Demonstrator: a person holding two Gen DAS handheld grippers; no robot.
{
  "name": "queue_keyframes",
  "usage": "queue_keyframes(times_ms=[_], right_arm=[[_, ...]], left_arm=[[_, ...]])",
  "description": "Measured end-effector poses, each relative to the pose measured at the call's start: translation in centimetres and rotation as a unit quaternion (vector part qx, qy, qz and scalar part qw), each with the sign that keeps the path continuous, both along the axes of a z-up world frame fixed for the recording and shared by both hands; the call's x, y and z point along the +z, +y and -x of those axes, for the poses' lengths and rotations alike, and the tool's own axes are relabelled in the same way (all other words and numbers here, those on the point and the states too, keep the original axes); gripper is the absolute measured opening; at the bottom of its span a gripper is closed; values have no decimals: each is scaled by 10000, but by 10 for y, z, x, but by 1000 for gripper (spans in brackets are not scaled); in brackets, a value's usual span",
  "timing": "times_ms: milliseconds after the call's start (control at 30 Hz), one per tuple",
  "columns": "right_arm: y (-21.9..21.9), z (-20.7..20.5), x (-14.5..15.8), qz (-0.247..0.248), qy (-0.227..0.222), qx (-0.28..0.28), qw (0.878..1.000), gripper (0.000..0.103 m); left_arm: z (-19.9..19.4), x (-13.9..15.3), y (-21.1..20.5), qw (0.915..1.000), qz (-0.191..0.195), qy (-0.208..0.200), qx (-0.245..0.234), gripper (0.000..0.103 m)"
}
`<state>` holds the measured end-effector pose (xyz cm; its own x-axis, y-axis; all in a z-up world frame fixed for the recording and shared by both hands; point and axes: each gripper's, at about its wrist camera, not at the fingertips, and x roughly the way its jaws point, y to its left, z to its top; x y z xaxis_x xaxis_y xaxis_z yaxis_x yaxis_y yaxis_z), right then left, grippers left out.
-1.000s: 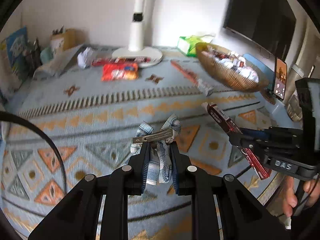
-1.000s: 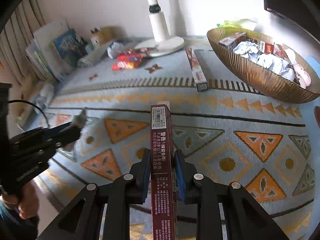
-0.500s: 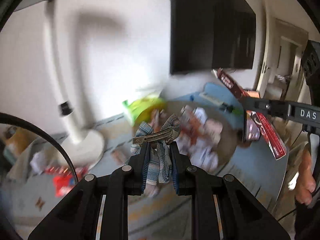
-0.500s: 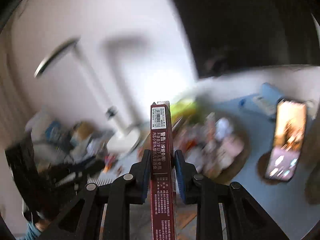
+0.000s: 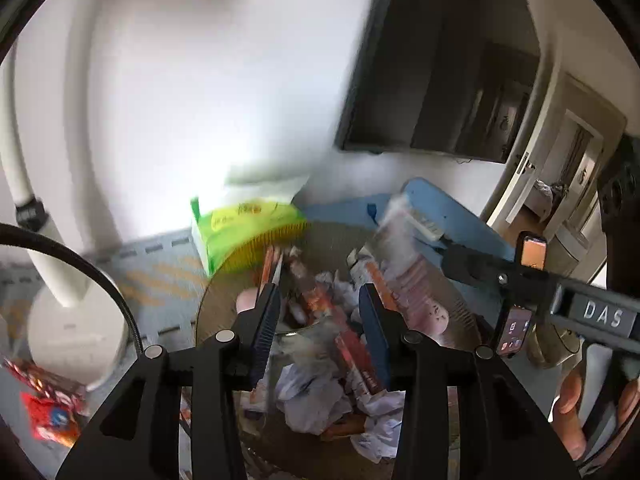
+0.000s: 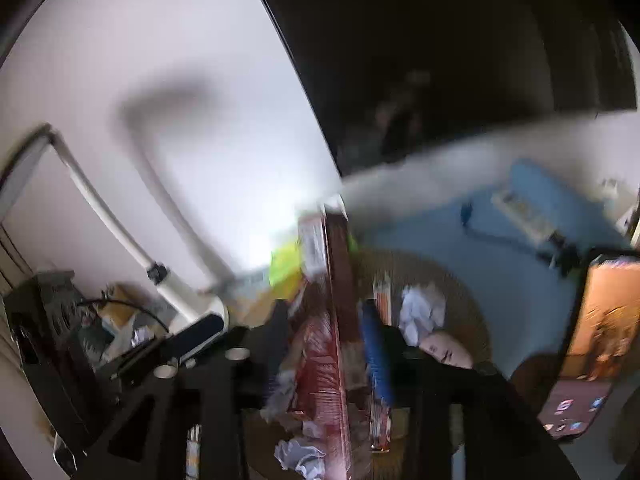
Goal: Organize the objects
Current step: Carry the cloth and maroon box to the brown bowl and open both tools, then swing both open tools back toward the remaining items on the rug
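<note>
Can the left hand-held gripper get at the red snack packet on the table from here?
Probably yes, but not directly. The left hand-held gripper hangs over the basket, jaws open. The red snack packet lies off to its left past the lamp base, with nothing covering it.

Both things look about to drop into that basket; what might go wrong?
Both tongs' jaws have just been opening. The long red box, loose and tilted between the right tongs, could bounce off the heaped basket toward the phone. The clipped cloth, slipping between the left tongs, may snag there.
</note>
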<state>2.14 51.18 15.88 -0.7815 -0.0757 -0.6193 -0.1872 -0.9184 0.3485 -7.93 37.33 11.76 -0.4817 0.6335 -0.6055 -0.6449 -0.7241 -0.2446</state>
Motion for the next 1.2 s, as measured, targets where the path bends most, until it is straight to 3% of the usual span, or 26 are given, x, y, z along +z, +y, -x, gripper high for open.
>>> queue_keyframes(times_ms=[100, 200, 433, 500, 567, 667, 767, 900, 1067, 1200], right_arm=[[0, -8, -8, -123, -47, -34, 9999, 40], [0, -24, -6, -99, 23, -29, 9999, 40], [-35, -61, 15, -140, 290, 267, 9991, 46], [-53, -67, 21, -164, 422, 475, 9978, 56], [-76, -74, 27, -203, 562, 707, 9957, 63], [-107, -79, 24, -252, 644, 969, 9929, 64], [-139, -82, 7, -227, 526, 1266, 9903, 66], [-176, -80, -40, -472, 270, 1511, 9870, 66], [-206, -76, -97, -1363, 152, 1566, 9781, 66], [-208, -72, -118, -1498, -13, 1596, 9758, 66]], left_arm=[[-5, -4, -20, 9997, -168, -169, -11, 38], [-21, 3, -47, 9996, -258, -57, 82, 38], [-67, 23, -153, 9961, -334, 175, 795, 41], [-76, 25, -186, 9926, -310, 205, 1158, 51], [-87, 25, -223, 9858, -250, 273, 1639, 74], [-98, 15, -270, 9748, -262, 290, 2198, 74], [-100, -10, -307, 9640, -11, 63, 2659, 74], [-95, -63, -336, 9489, 272, -289, 3132, 74], [-89, -107, -342, 9418, 518, -507, 3283, 74], [-94, -108, -338, 9442, 632, -393, 3209, 74]])
